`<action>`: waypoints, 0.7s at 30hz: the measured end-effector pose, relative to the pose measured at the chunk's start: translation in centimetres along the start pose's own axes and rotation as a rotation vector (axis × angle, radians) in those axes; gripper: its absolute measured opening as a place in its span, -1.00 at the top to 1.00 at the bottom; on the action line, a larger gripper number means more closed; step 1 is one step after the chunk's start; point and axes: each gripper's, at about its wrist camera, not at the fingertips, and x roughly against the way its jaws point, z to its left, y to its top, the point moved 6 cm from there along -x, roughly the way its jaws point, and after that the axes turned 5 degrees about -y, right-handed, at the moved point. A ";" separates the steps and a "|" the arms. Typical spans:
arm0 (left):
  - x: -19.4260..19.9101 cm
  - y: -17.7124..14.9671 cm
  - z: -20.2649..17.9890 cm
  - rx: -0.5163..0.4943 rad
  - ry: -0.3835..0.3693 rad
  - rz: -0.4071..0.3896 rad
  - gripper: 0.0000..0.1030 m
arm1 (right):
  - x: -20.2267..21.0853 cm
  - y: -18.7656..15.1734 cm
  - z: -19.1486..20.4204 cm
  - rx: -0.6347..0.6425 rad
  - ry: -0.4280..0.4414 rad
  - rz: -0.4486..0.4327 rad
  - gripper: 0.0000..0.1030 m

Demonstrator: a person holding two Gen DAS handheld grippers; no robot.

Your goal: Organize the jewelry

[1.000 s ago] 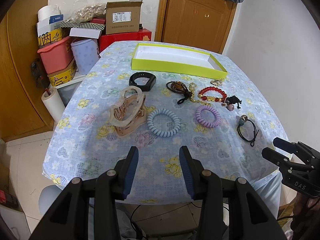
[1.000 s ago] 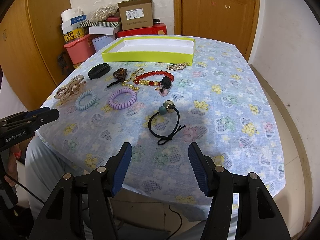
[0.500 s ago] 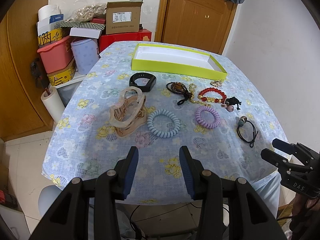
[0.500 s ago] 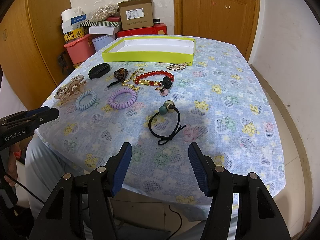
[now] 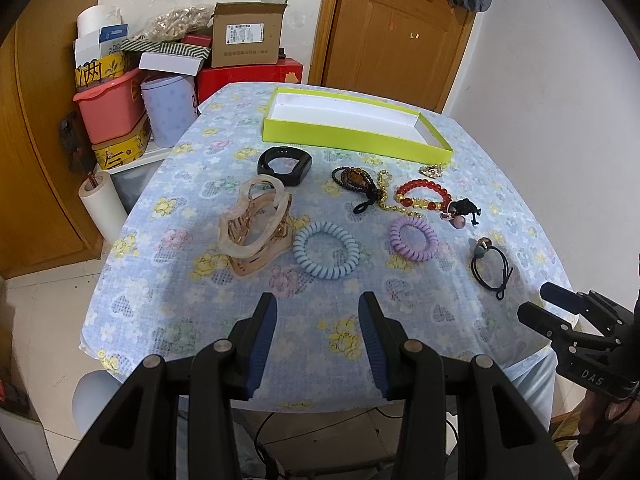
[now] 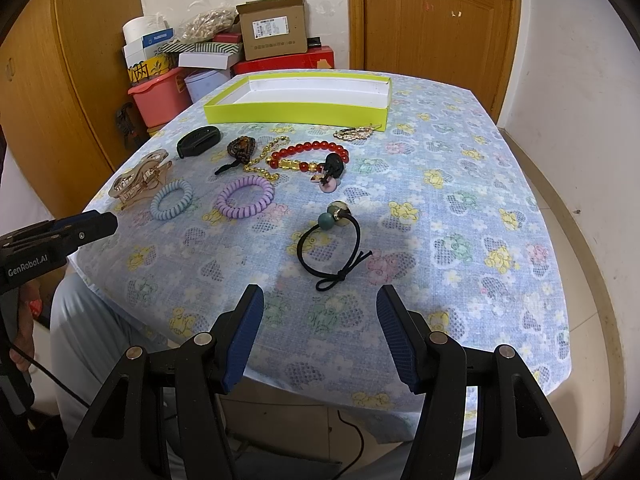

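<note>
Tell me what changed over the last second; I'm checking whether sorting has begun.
Nothing visibly changed. Both grippers, left and right, hang open at the near table edge holding nothing, the jewelry lies where it was, and the green tray has nothing in it.

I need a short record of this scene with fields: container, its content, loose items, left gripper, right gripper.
container: yellow-green tray at far end of table
content: nothing visible inside
loose items: hair claw, blue coil tie, purple coil tie, red bead bracelet, black band, black hair tie
left gripper: open, holds nothing
right gripper: open, holds nothing
</note>
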 end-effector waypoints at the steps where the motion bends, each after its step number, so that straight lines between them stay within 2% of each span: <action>1: 0.0 0.1 0.1 0.003 0.000 -0.002 0.14 | 0.0 0.0 0.1 0.001 0.001 0.000 -0.15; 9: 0.1 1.2 1.2 0.017 -0.008 -0.032 0.14 | -0.5 0.5 0.1 -0.003 0.026 -0.005 -0.16; 14: -0.2 2.4 2.4 0.021 0.008 -0.058 -0.11 | -1.0 1.2 -0.3 -0.007 0.040 -0.005 -0.16; 21: -2.5 3.6 3.8 0.009 0.028 -0.040 -0.17 | -2.3 2.1 -0.8 -0.017 0.057 0.009 -0.17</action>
